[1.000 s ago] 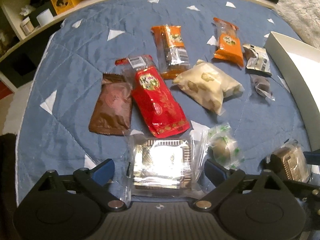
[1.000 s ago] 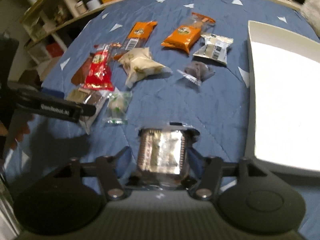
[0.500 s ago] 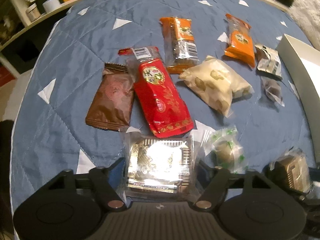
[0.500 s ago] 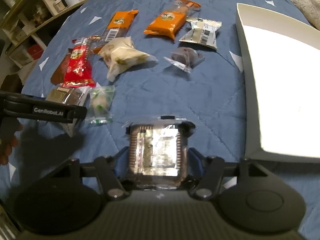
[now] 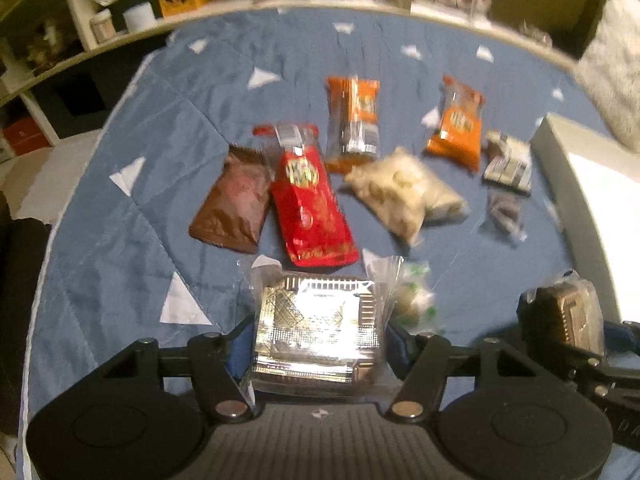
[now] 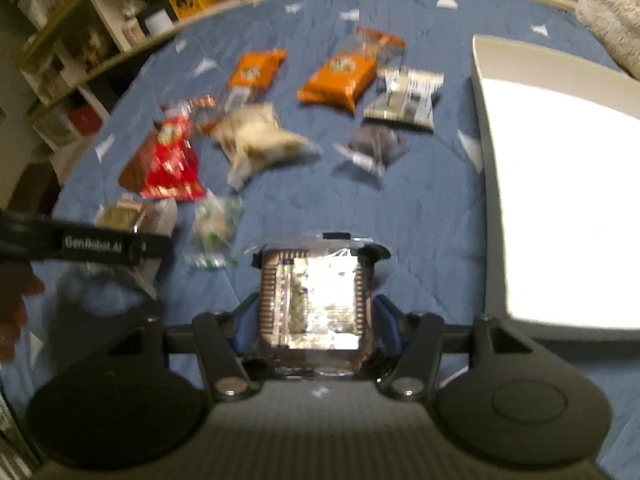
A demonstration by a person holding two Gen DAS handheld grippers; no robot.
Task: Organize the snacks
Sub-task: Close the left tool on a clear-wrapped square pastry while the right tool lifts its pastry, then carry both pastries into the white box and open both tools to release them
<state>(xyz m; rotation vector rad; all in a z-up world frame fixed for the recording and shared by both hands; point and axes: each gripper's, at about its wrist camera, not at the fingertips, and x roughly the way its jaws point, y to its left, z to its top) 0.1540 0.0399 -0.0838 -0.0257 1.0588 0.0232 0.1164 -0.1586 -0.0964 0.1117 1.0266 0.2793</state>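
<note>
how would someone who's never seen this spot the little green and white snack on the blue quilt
Start at the blue quilt and find the long red packet near its middle. Just past that packet's near right corner lies the green and white snack, beside the clear tray pack held in the left gripper. It is the only small round one in clear wrap with green specks.

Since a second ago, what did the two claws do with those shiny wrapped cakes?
The left gripper has just been closing and now clamps its clear-wrapped pastry tray; a second ago its jaws stood wide on both sides of it. The right gripper has just been closing further on its own wrapped pastry. The red packet, the other loose snacks and the white box stayed put.
</note>
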